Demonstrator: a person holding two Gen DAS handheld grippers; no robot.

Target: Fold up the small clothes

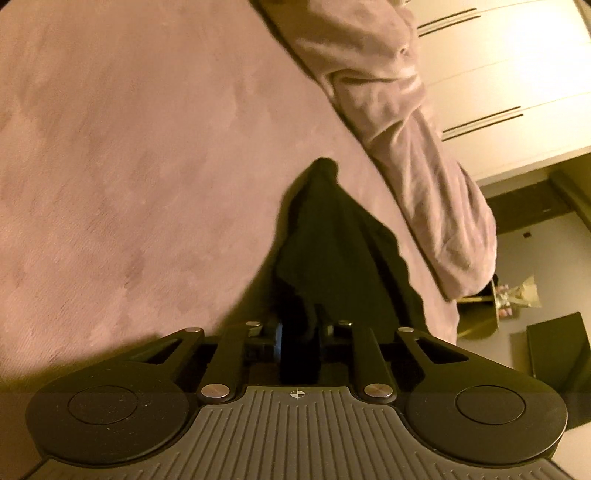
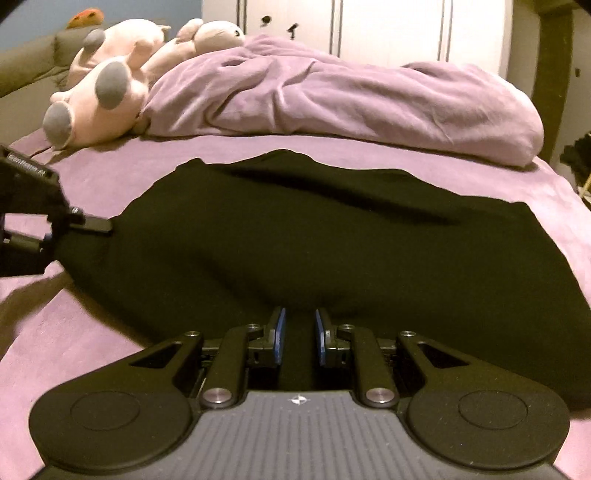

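Note:
A black garment (image 2: pixel 295 236) lies spread on the purple bed sheet (image 2: pixel 92 332). In the right wrist view my right gripper (image 2: pixel 300 328) sits at its near edge. The blue pads (image 2: pixel 281 332) stand close together with a pinch of black cloth between them. My left gripper (image 2: pixel 94 224) comes in from the left and has the garment's left corner in its tips. In the left wrist view, which is rolled, the black garment (image 1: pixel 332 240) runs out from between the fingers of the left gripper (image 1: pixel 298 330), bunched and filling the gap.
A rumpled purple duvet (image 2: pixel 332 92) lies across the far side of the bed, with pink plush toys (image 2: pixel 110 74) at the far left. White wardrobe doors (image 2: pixel 388 26) stand behind. The bed's edge and the floor (image 1: pixel 535 240) show at the right of the left wrist view.

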